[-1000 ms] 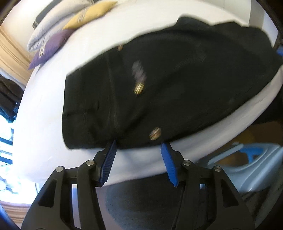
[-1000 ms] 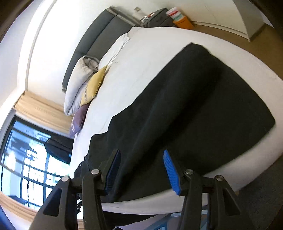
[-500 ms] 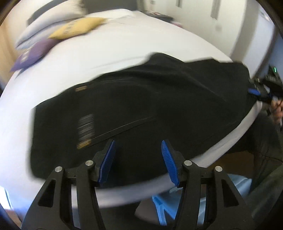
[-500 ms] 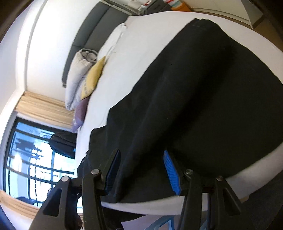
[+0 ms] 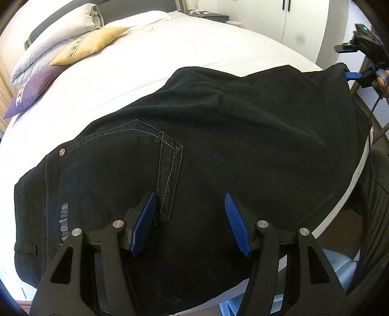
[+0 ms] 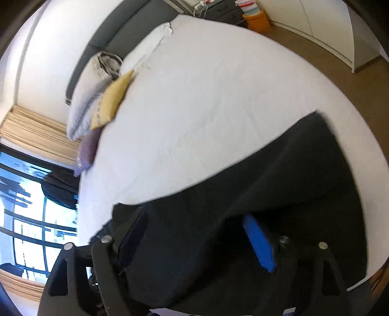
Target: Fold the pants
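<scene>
Purple cushion [image 5: 29, 91]: square fabric cushion at the far left edge of the bed, beside the window side.
Yellow cushion [image 5: 90, 45]: square fabric cushion with a patterned band, just beside the purple one, leaning on the pale grey pillows [image 5: 56, 40].
Bed [image 5: 194, 48]: broad mattress under a plain white sheet, dark headboard at its far end.
Black denim pants [image 5: 218, 145]: folded lengthwise and lying flat across the near side of the bed; waistband, copper rivet and stitched back pocket at the left, legs running to the right, the near edge hanging over the mattress edge.
Left tool [image 5: 189, 218]: above the pocket area of the pants, blue ribbed pads spread apart, jaws just having widened a little, nothing pinched between them.
Right tool [image 6: 197, 238]: low over the leg end of the pants, jaws just having opened wide; dark cloth lies between and over the fingers, the pads not pressing on it. In the left wrist view it shows at the far right, at the hem corner [image 5: 352, 75].
Orange container [image 6: 257, 20]: on the floor past the far bed corner.
</scene>
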The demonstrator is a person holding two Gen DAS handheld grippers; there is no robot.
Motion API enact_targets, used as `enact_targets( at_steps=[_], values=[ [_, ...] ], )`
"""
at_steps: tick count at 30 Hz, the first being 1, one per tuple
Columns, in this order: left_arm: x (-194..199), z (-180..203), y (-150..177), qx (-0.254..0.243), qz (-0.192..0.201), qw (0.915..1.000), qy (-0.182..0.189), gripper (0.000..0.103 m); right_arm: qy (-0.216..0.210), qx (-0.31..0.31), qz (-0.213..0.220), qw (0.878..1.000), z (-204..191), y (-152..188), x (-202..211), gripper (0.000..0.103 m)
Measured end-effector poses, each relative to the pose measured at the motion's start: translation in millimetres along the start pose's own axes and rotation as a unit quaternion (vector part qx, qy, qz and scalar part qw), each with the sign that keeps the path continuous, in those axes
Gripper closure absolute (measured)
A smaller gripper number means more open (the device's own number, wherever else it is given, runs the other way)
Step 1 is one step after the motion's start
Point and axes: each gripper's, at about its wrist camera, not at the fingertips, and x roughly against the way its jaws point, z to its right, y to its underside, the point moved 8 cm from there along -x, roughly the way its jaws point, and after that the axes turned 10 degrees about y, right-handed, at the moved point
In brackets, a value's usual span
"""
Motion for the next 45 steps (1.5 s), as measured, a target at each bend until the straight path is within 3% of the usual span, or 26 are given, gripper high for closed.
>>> enact_targets(
  at_steps=[5,11,13,16,20,24,26,30,32,34,38,40,45],
  values=[
    [15.6,-14.6,40.2,0.005,0.004,1.0000,0.002,0.043,-0.080,-0.080,0.051,0.992,68.6,45.8,30.5,0.021],
    [12.2,-15.6,40.6,0.003,-0.002,1.0000,-0.005,0.041,-0.153,-0.103,0.113,0.976,137.2,61.7,59.1,0.021],
    [11.3,-15.0,40.4,0.003,-0.005,0.9999,-0.009,0.041,-0.165,-0.073,0.137,0.974,143.5,60.6,67.6,0.021],
    [9.1,-13.8,39.7,0.002,-0.010,0.9999,-0.014,0.041,-0.148,0.017,0.159,0.976,133.1,54.4,67.9,0.021],
    [7.3,-12.7,38.4,0.002,-0.016,0.9997,-0.019,0.040,-0.122,0.121,0.151,0.973,118.0,50.7,51.8,0.021],
    [4.9,-11.9,35.9,0.000,-0.023,0.9994,-0.024,0.039,-0.098,0.179,0.137,0.969,114.0,47.6,28.6,0.022],
    [4.2,-11.1,35.1,-0.001,-0.025,0.9994,-0.024,0.039,-0.104,0.196,0.126,0.967,113.3,48.5,19.2,0.027],
    [2.2,-10.1,34.0,-0.002,-0.026,0.9994,-0.024,0.038,-0.079,0.247,0.081,0.963,112.8,58.7,-4.0,0.061],
    [2.4,-9.7,33.9,-0.002,-0.024,0.9994,-0.024,0.038,-0.060,0.256,0.077,0.962,114.5,59.1,-8.3,0.069],
    [2.2,-9.0,33.6,-0.001,-0.022,0.9995,-0.025,0.038,-0.069,0.236,0.084,0.966,118.3,54.1,-3.8,0.079],
    [1.9,-9.7,34.8,-0.001,-0.017,0.9996,-0.021,0.037,-0.075,0.229,0.102,0.965,107.1,54.5,11.5,0.083],
    [2.8,-9.9,35.5,-0.002,-0.016,0.9997,-0.020,0.037,-0.079,0.228,0.109,0.964,100.0,56.6,26.1,0.094],
    [4.2,-11.2,36.4,-0.004,-0.012,0.9997,-0.019,0.036,-0.084,0.196,0.102,0.972,84.4,47.0,64.3,0.094]
  ],
)
